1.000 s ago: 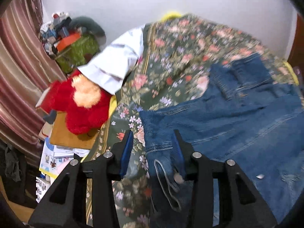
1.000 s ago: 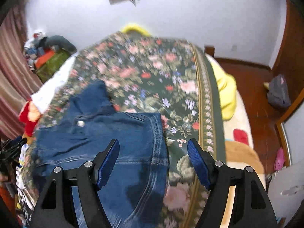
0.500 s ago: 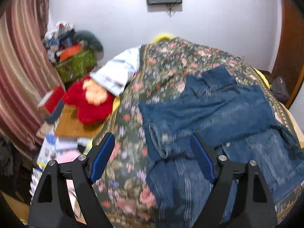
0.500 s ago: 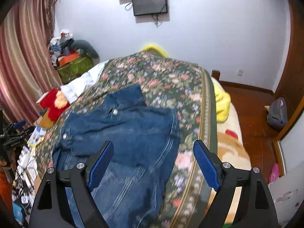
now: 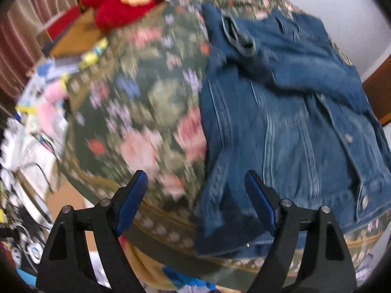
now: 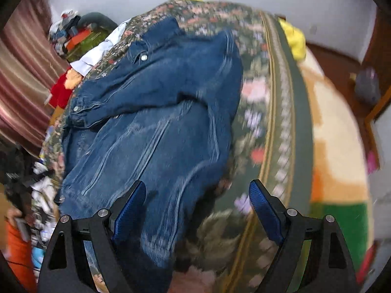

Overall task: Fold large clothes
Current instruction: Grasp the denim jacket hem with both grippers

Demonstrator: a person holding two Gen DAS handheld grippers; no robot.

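The denim jacket [image 5: 281,122] lay spread on the bed [image 5: 146,97], w/ one sleeve folded across its upper part. Left gripper [image 5: 195,202] hung wide open over the jacket's near hem, holding nothing; right gripper [image 6: 198,210] likewise gaped empty above the hem on the other side. Denim looked heavy & fairly stiff, prob. won't slip but will drag, so best pinched at hem corners or thick seams. Left view showed the sleeve cuff [image 5: 238,39] and a red plush toy [image 5: 117,2]; right view alone showed the collar button [image 6: 144,57] & bed's far edge w/ yellow cloth [image 6: 295,39].
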